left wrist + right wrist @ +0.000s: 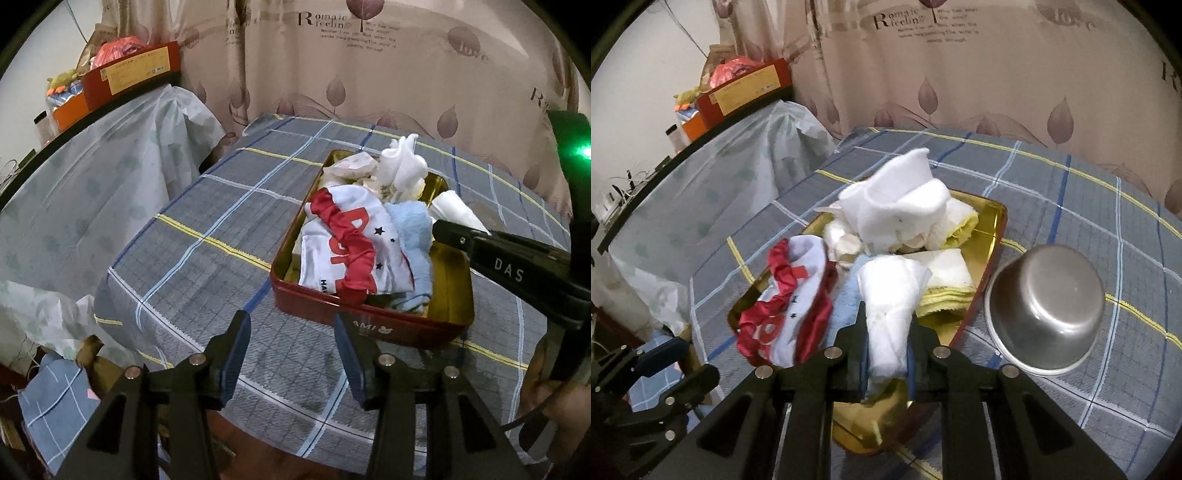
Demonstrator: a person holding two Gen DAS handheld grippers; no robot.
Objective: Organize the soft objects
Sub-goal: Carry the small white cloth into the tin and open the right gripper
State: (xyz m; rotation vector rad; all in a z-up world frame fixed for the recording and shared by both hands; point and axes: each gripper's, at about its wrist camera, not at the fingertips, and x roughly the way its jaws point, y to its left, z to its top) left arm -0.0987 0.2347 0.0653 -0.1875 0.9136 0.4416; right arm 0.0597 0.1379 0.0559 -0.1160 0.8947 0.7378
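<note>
A red tin box (373, 319) with a gold inside (991, 218) sits on the plaid table and holds several soft things: a white and red cloth (351, 243) (783, 295), a light blue towel (412, 229), white plush pieces (402, 166) (897, 199) and a yellow cloth (945, 295). My right gripper (888, 321) is shut on a rolled white cloth (890, 306) (456, 210) and holds it over the box. My left gripper (291, 332) is open and empty, just in front of the box's near wall.
An upside-down steel bowl (1047, 306) rests on the plaid tablecloth (207, 229) right of the box. A plastic-covered counter (88, 177) with boxes (133, 70) stands at the left. A leaf-print curtain (369, 66) hangs behind the table.
</note>
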